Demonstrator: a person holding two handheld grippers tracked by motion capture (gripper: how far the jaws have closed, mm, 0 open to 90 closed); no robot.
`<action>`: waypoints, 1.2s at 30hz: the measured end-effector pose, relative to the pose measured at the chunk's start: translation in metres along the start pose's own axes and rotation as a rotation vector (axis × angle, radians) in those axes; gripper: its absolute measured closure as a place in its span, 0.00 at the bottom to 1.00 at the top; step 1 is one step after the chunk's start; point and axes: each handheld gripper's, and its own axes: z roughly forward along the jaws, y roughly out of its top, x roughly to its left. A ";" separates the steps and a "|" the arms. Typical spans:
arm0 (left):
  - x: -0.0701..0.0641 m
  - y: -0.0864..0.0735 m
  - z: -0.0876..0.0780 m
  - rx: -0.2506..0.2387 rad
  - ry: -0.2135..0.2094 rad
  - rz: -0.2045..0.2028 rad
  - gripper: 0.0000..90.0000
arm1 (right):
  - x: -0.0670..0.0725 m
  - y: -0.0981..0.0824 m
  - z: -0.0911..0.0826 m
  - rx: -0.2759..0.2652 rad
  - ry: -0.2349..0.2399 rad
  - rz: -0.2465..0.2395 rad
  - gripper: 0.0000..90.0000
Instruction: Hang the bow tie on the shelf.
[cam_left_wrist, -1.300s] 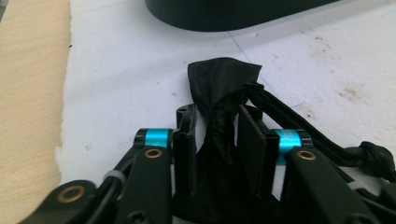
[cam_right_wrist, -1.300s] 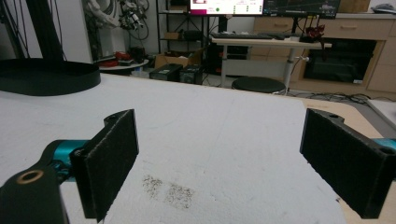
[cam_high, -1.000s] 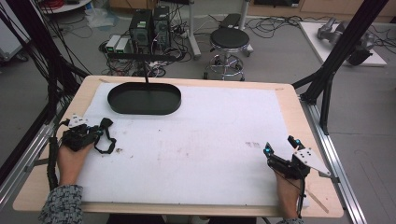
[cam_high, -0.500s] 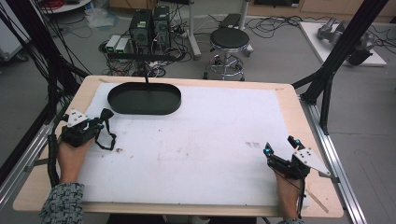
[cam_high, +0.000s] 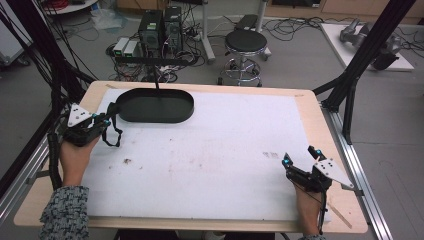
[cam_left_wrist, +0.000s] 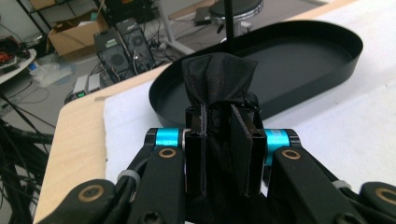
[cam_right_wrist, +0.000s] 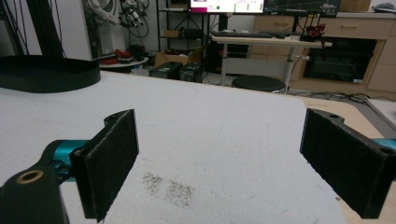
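Near the tabletop's far left corner, a black cloth strap (cam_left_wrist: 219, 77) is clamped between the jaws of the left gripper (cam_high: 102, 121) and held just beside the black oval tray (cam_high: 186, 107), apparently for placing inside. It looks soft, crumpled, with loops dangling. The right gripper (cam_high: 286, 162) is rested near the right edge, jaws wide apart, holding nothing.

This looks like a lab. Computer boxes (cam_high: 160, 30) sit on the floor with lots of wires (cam_high: 300, 25), and a round stool (cam_high: 245, 42) stands nearby.
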 end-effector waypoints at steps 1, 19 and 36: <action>0.002 0.001 0.001 -0.019 -0.007 -0.012 0.84 | 0.000 0.000 0.000 0.002 -0.001 -0.004 0.12; 0.025 0.024 0.004 -0.052 -0.027 -0.004 0.84 | 0.006 0.000 0.001 0.024 -0.009 -0.049 0.12; 0.039 0.053 0.011 -0.099 -0.042 0.030 0.84 | 0.008 -0.001 0.001 0.022 -0.025 -0.051 0.12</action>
